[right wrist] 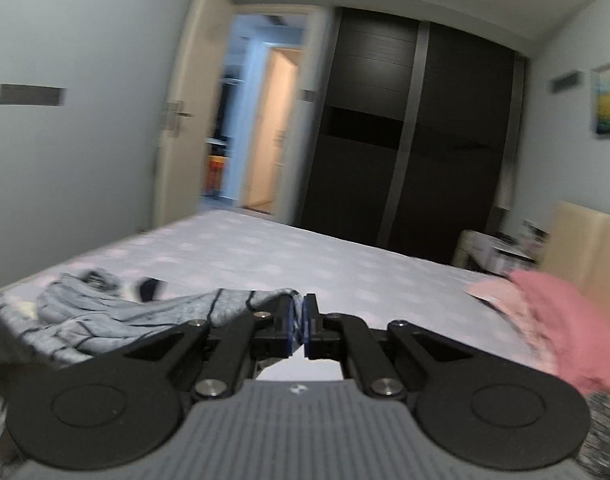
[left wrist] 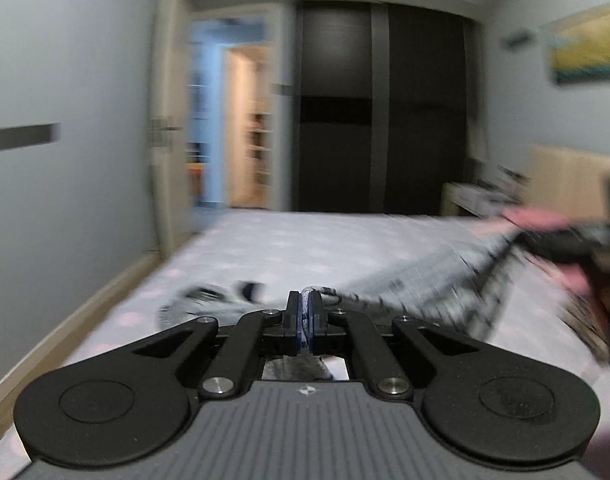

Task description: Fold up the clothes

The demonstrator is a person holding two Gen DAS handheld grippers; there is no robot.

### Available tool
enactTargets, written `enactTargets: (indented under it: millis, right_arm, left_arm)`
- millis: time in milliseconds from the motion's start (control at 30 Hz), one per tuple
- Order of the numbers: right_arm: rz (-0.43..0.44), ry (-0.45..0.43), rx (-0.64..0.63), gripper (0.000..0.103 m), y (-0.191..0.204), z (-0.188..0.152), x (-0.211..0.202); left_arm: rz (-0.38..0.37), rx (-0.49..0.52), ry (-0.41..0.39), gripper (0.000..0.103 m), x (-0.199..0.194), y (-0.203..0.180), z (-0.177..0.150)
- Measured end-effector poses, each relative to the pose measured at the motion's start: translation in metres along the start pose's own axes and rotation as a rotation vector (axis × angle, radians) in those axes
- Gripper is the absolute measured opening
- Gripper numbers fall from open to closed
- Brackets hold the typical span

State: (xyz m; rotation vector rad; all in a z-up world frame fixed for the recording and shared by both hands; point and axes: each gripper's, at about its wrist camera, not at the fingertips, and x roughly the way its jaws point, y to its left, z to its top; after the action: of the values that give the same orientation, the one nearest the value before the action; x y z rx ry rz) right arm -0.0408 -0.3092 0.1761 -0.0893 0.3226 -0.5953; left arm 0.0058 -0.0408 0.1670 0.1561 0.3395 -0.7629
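Both tongs are clamped on cloth: the left gripper (left wrist: 304, 312) has its blue pads pressed together on an edge of the grey striped garment (left wrist: 417, 284), and the right gripper (right wrist: 299, 320) pinches another edge of the same grey cloth (right wrist: 145, 320), pads nearly touching with fabric between them. The garment hangs between the two, lifted off the bed (left wrist: 305, 244); in the left view it stretches away to the right in a blurred sheet, in the right view its bulk lies bunched to the left on the bedspread. A second crumpled grey piece (left wrist: 209, 298) rests further back on the bed, and a pink garment (right wrist: 561, 336) sits at the right, near the headboard (right wrist: 589, 248).

Judging by the taut span, the step in hand is lifting and spreading the piece before laying it flat. To do it well, the two grips should stay level with each other and far enough apart to pull out the slack, without tugging so hard the thin pinches slip. The hanging part should clear the other clothes before it is laid down on a bare stretch of bedspread.
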Motion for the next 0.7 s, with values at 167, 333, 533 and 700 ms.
enactTargets:
  millis: [167,333,533,700]
  right_arm:
    - [-0.092,0.105,0.009,0.005,-0.056,-0.036,-0.017]
    - [-0.115,0.255,-0.047,0.005,-0.067,-0.095,-0.016]
    - [0.009,0.376,-0.127,0.007,-0.060,-0.148,-0.013]
    - [0.035,0.382,-0.180,0.008,-0.054,-0.175,-0.003]
  left_arm:
    - [-0.181,0.104,0.141,0.001,-0.004,-0.059,-0.048]
    - [-0.279,0.224,0.313,0.001,0.019,-0.088,-0.102]
    - [-0.307,0.244,0.443,0.006,0.052,-0.084,-0.126]
    - [-0.274,0.285,0.441,0.022,0.075,-0.087,-0.111]
